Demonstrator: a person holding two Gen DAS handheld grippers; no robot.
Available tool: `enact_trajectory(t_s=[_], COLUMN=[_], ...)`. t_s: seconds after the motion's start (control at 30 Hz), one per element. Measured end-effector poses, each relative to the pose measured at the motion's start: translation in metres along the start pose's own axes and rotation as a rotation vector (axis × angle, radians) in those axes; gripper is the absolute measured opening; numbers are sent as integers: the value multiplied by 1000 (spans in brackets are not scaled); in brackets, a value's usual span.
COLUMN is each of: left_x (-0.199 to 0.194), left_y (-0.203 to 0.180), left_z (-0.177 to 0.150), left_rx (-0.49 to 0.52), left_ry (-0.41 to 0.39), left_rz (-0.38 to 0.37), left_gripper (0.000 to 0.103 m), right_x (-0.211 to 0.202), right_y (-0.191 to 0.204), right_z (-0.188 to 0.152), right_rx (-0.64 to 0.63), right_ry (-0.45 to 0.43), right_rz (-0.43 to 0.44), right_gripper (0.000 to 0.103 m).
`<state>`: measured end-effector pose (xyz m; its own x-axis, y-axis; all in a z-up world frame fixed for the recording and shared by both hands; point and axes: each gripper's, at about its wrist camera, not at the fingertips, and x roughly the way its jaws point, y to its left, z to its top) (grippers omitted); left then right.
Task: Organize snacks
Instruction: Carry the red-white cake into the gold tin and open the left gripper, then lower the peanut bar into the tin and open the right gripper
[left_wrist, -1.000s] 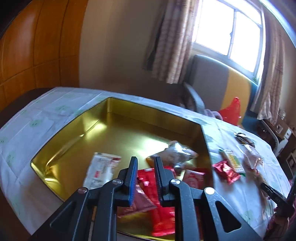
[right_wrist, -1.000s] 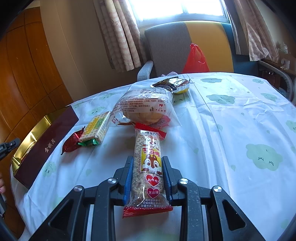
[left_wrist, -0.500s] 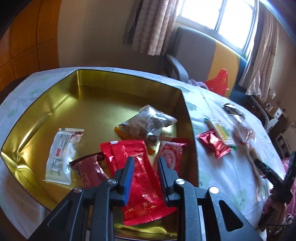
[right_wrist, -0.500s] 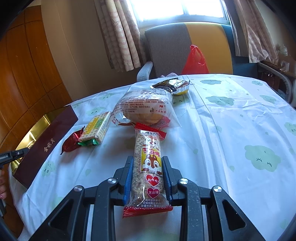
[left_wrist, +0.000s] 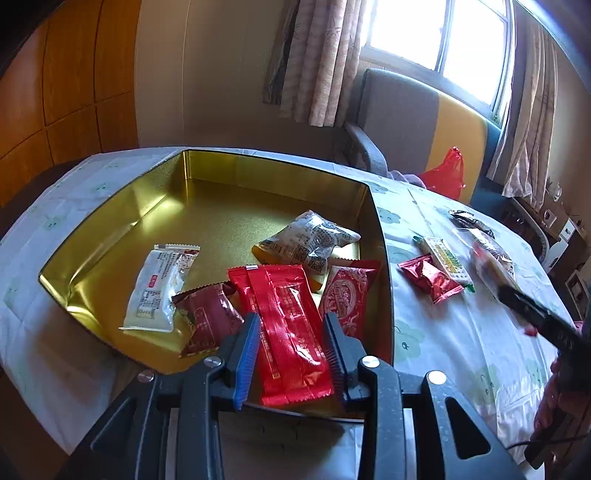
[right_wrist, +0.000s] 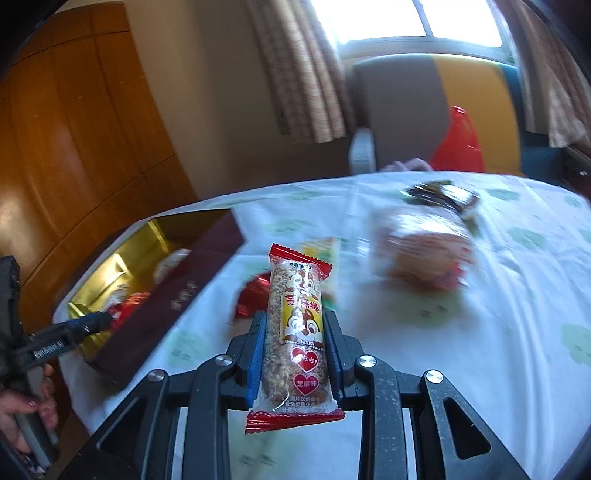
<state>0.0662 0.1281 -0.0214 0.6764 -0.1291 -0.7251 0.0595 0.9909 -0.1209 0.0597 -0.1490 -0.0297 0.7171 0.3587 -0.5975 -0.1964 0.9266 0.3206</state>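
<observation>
A gold tin box (left_wrist: 122, 221) sits on the table and holds several snack packets. My left gripper (left_wrist: 291, 328) is open above a long red packet (left_wrist: 284, 325) that lies in the box; whether the fingers touch it is unclear. My right gripper (right_wrist: 293, 328) is shut on a sesame snack bar (right_wrist: 295, 325) with a squirrel picture and holds it lifted above the tablecloth, to the right of the box (right_wrist: 177, 291). A dark red packet (left_wrist: 430, 277), a green-yellow cracker pack (left_wrist: 445, 258) and a clear bread bag (right_wrist: 421, 251) lie on the cloth.
A dark wrapped snack (right_wrist: 439, 194) lies at the table's far side. An armchair (left_wrist: 406, 122) with a red bag (left_wrist: 445, 177) stands beyond the table under the window. The right gripper shows in the left wrist view (left_wrist: 535, 314).
My left gripper has opened wider over the red packet in the box. My right gripper has lifted the snack bar off the cloth and swung left toward the box.
</observation>
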Motion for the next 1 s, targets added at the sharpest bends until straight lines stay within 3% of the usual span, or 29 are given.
enact_trajectory(t_s=[0.17,0.47,0.87,1.0], left_x=[-11,-17,-16,-16], left_y=[2,10,26,26], left_z=[0,-2,-3,-2], left_rx=[-16,-45,-86,-82], left_ry=[-10,-4,5,6], left_rz=[12,12,53,59], left_gripper=[35,35,35,35], right_x=[28,90,146,152], right_y=[50,110,128,123], right_z=[26,57,78,84], right_rx=[-85,-198,-231,-191], right_ry=[25,110,164,156], right_rz=[58,37,-34,-52], right_gripper=[30,30,30,43])
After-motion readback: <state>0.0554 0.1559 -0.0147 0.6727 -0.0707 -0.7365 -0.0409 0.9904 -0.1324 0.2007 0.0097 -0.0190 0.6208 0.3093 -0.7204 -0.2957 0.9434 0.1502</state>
